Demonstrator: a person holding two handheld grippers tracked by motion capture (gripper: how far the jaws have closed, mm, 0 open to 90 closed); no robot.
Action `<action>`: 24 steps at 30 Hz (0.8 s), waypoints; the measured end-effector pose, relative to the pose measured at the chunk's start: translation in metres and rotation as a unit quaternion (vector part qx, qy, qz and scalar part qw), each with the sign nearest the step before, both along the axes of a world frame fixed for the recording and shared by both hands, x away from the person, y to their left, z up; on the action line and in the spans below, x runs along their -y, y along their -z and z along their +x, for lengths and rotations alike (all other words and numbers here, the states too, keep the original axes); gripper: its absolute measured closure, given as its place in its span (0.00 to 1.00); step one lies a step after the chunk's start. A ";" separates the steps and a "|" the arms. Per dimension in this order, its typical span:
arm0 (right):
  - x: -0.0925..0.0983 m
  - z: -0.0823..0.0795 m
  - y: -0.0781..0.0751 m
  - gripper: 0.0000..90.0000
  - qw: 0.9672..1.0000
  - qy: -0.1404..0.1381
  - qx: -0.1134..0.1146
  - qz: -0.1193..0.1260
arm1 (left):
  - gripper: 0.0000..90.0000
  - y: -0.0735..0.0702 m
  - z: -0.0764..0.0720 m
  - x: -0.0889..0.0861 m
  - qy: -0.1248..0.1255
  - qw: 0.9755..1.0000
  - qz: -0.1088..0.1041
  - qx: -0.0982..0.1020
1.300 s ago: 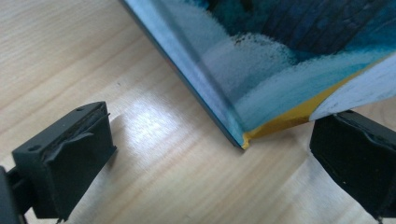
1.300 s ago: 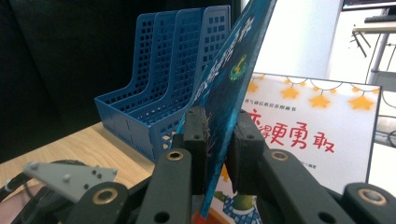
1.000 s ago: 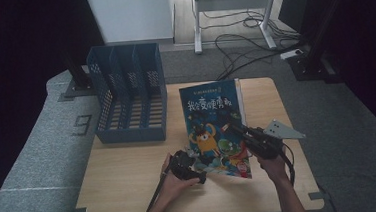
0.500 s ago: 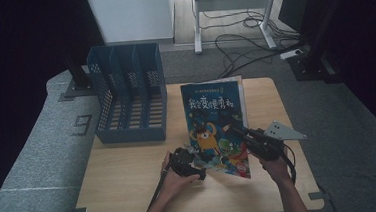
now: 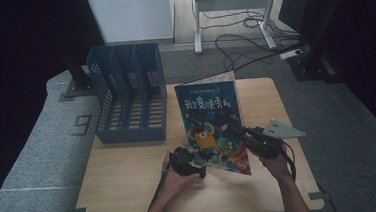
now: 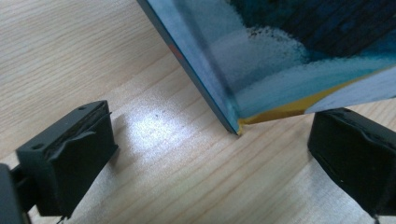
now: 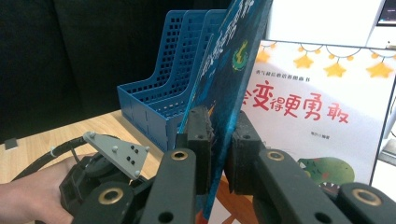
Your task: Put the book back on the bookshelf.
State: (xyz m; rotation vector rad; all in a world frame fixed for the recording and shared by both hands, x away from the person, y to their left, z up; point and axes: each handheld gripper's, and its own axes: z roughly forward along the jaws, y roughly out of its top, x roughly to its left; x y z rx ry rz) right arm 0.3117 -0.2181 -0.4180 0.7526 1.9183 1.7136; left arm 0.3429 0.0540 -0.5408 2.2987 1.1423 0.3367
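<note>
1. The right gripper pinches the front cover of the blue illustrated picture book, lifting it open.
2. The left gripper is spread wide around the book's lower corner, touching nothing.
3. The book lies on the pale wooden table, beside the blue plastic file rack.

The book stands between the right gripper jaws, its cover clamped there. Its lower corner rests on the worktop between the left gripper jaws, touching neither. The file rack sits beyond the jaws, left of the book.
</note>
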 end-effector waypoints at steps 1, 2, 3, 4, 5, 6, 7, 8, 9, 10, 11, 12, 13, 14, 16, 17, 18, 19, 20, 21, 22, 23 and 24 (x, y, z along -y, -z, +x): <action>0.001 -0.001 0.001 0.90 1.000 -0.002 0.001 0.002 | 0.02 0.000 -0.001 -0.001 -0.001 1.000 -0.001 0.002; 0.002 -0.003 0.002 0.90 1.000 -0.003 0.003 0.003 | 0.03 0.000 -0.003 -0.002 -0.001 1.000 -0.003 0.004; 0.003 -0.004 0.003 0.90 1.000 -0.003 0.004 0.003 | 0.04 0.000 -0.004 -0.003 0.000 1.000 -0.004 0.006; 0.004 -0.006 0.004 0.90 1.000 -0.003 0.005 0.005 | 0.04 0.001 -0.005 -0.004 0.000 1.000 -0.005 0.007; 0.004 -0.007 0.005 0.90 1.000 -0.004 0.007 0.006 | 0.04 0.001 -0.006 -0.005 0.000 1.000 -0.007 0.008; 0.005 -0.008 0.006 0.90 1.000 -0.005 0.008 0.006 | 0.04 0.001 -0.006 -0.006 0.002 1.000 -0.008 0.008; 0.006 -0.009 0.006 0.90 1.000 -0.005 0.008 0.008 | 0.04 0.001 -0.007 -0.007 0.001 1.000 -0.011 0.008; 0.006 -0.011 0.007 0.90 1.000 -0.006 0.009 0.008 | 0.04 0.001 -0.007 -0.008 -0.001 1.000 -0.014 0.008; 0.007 -0.012 0.008 0.90 1.000 -0.006 0.010 0.008 | 0.05 0.000 -0.007 -0.009 0.000 1.000 -0.016 0.008; 0.008 -0.013 0.008 0.90 1.000 -0.007 0.010 0.008 | 0.05 0.000 -0.007 -0.010 -0.002 1.000 -0.018 0.009; 0.009 -0.013 0.009 0.90 1.000 -0.009 0.009 0.007 | 0.05 0.000 -0.008 -0.011 -0.006 1.000 -0.021 0.017; 0.010 -0.014 0.009 0.91 1.000 -0.010 0.008 0.006 | 0.07 0.000 -0.009 -0.012 -0.009 0.999 -0.025 0.026; 0.011 -0.015 0.010 0.91 1.000 -0.011 0.006 0.005 | 0.09 -0.001 -0.009 -0.013 -0.011 0.999 -0.029 0.033; 0.012 -0.015 0.010 0.91 1.000 -0.013 0.006 0.004 | 0.09 -0.002 -0.009 -0.015 -0.012 0.999 -0.034 0.035; 0.013 -0.017 0.010 0.91 1.000 -0.014 0.005 0.002 | 0.10 -0.005 -0.010 -0.016 -0.013 0.998 -0.045 0.043; 0.013 -0.017 0.010 0.91 1.000 -0.014 0.005 0.001 | 0.11 -0.005 -0.010 -0.016 -0.013 0.998 -0.045 0.043; 0.013 -0.018 0.010 0.90 1.000 -0.014 0.006 -0.001 | 0.12 -0.008 -0.012 -0.017 -0.012 0.997 -0.050 0.052; 0.014 -0.019 0.011 0.90 1.000 -0.014 0.005 -0.002 | 0.12 -0.013 -0.013 -0.018 -0.011 0.996 -0.060 0.063; 0.014 -0.019 0.011 0.90 1.000 -0.013 0.004 -0.004 | 0.12 -0.017 -0.014 -0.019 -0.010 0.995 -0.063 0.072; 0.015 -0.020 0.011 0.89 1.000 -0.012 0.003 -0.009 | 0.13 -0.020 -0.015 -0.021 -0.011 0.994 -0.071 0.082; 0.017 -0.021 0.012 0.89 1.000 -0.011 0.002 -0.011 | 0.15 -0.023 -0.015 -0.022 -0.013 0.993 -0.079 0.088; 0.018 -0.022 0.012 0.89 1.000 -0.012 0.000 -0.015 | 0.15 -0.026 -0.014 -0.024 -0.014 0.992 -0.085 0.094; 0.020 -0.023 0.013 0.89 1.000 -0.011 -0.002 -0.016 | 0.15 -0.029 -0.014 -0.025 -0.015 0.991 -0.091 0.098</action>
